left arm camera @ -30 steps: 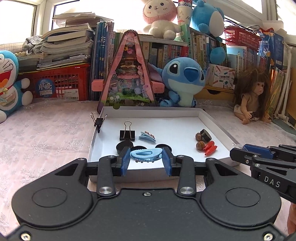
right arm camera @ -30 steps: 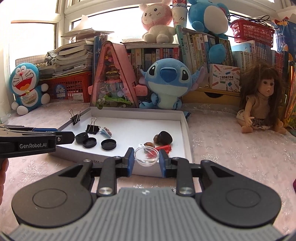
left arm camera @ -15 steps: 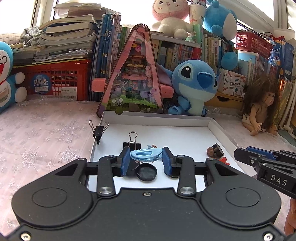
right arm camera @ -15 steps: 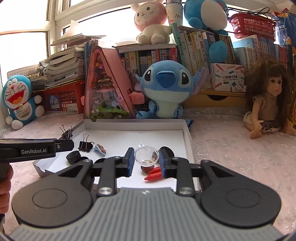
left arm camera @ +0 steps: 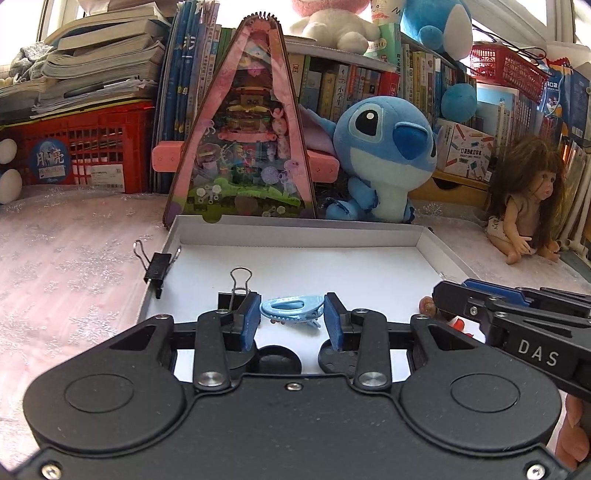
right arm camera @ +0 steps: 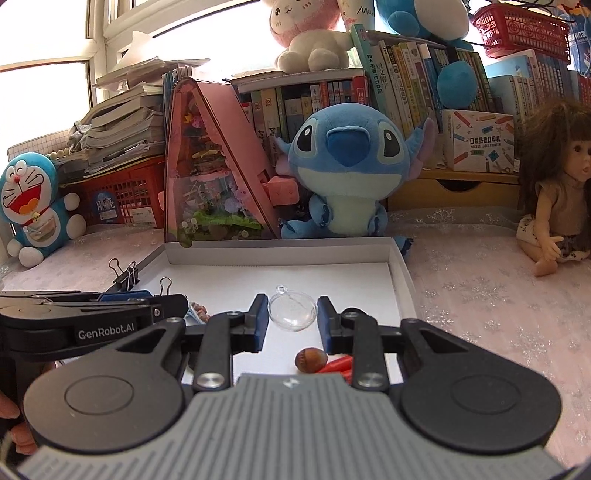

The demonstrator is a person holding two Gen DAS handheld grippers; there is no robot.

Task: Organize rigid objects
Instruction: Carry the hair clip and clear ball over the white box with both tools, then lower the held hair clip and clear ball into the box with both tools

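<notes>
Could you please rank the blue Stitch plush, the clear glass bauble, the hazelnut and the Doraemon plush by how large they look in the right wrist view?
1. Stitch plush, clearly the largest.
2. Doraemon plush.
3. Clear glass bauble, held in the right gripper close to the camera, so it looks bigger than it is.
4. Hazelnut.

Readable text, left wrist view: "DAS" in pale capitals on the black side of the right gripper (left arm camera: 517, 314). Round blue sticker (left arm camera: 50, 161) on the red crate (left arm camera: 110, 147) carries two large Chinese characters, 月亮; the white label beside it is too small to read.

Right wrist view: "GenRobot.AI" in white on the side of the left gripper (right arm camera: 162, 306). White carton (right arm camera: 480, 142) with pencil drawings bears "POCKET LABEL PRINTER" under a line of Chinese characters. Tall cup (right arm camera: 360, 11) at top shows "Ma", the rest cut off. Book spines (right arm camera: 332, 99): Chinese titles, mostly not legible.
</notes>
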